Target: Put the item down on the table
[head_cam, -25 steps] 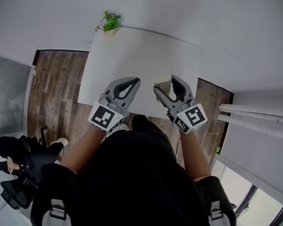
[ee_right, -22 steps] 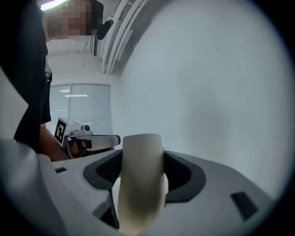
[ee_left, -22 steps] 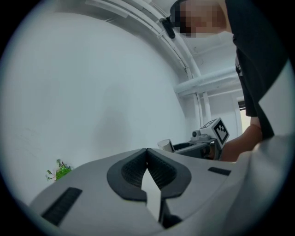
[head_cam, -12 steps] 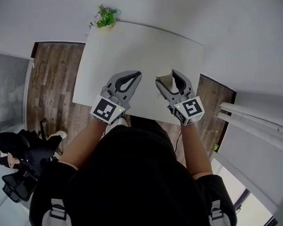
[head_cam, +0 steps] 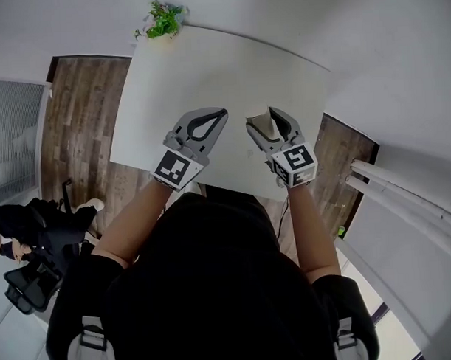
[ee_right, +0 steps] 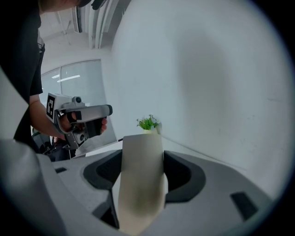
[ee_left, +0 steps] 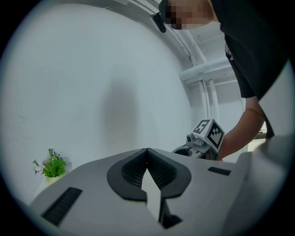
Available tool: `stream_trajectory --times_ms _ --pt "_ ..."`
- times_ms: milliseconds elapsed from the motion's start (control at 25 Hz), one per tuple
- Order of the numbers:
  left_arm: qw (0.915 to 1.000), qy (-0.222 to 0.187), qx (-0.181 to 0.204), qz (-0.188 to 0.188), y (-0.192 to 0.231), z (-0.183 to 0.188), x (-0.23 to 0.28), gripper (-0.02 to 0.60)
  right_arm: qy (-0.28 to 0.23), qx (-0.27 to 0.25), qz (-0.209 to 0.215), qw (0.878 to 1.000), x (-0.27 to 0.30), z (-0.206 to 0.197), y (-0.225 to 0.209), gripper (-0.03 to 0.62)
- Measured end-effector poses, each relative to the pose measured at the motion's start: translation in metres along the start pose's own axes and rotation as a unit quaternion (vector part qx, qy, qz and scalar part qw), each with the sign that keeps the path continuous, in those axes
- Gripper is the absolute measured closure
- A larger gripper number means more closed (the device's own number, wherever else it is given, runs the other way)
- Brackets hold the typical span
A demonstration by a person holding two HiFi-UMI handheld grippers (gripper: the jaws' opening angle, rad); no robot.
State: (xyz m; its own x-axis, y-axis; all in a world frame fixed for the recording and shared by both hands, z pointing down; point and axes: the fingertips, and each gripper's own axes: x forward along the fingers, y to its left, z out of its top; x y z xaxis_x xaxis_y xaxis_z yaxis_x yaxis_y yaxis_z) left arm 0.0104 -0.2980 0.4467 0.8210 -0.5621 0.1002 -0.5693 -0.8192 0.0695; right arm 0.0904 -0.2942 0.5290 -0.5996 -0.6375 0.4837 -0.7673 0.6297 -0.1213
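Note:
A beige cup-like item [head_cam: 260, 123] stands upright between the jaws of my right gripper [head_cam: 262, 120], which is shut on it above the near part of the white table [head_cam: 207, 69]. In the right gripper view the item [ee_right: 140, 179] fills the gap between the jaws of the right gripper [ee_right: 143, 161], hiding its base. My left gripper [head_cam: 222, 113] hovers to the left of it, shut with nothing held. In the left gripper view the left gripper [ee_left: 147, 151] has its tips meeting, and the right gripper [ee_left: 205, 138] shows beyond them.
A small potted plant [head_cam: 163, 21] stands at the table's far left corner, also visible as the plant [ee_right: 148, 123] and the plant [ee_left: 53, 166]. Wooden floor borders the table on both sides. A seated person [head_cam: 24, 238] is at the far left. White pipes [head_cam: 403, 184] run at the right.
Both grippers have moved forward, further over the table, and a little closer together. The right one still holds the item and the left one stays shut.

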Motion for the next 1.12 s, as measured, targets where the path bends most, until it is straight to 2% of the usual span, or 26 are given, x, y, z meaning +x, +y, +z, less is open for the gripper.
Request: stream_trajectory --times_ms 320,560,920,1120 --pt "0.9997 0.017 -0.015 0.003 0.012 -0.026 0.017 0.588 0.062 -0.018 0.016 0.998 0.026 -0.029 -0.013 0.312" --pt "0.9997 0.007 -0.024 0.002 0.017 -0.04 0.029 0.588 0.091 -0.011 0.023 0.996 0.048 -0.05 -0.024 0.312" --pt "0.9993 0.021 -0.031 0.009 0.024 -0.063 0.047 0.588 0.149 -0.007 0.05 0.988 0.071 -0.094 -0.037 0.312" --pt "0.9989 0.026 -0.035 0.015 0.024 -0.072 0.049 0.588 0.191 -0.032 0.069 0.979 0.082 -0.118 -0.036 0.312"
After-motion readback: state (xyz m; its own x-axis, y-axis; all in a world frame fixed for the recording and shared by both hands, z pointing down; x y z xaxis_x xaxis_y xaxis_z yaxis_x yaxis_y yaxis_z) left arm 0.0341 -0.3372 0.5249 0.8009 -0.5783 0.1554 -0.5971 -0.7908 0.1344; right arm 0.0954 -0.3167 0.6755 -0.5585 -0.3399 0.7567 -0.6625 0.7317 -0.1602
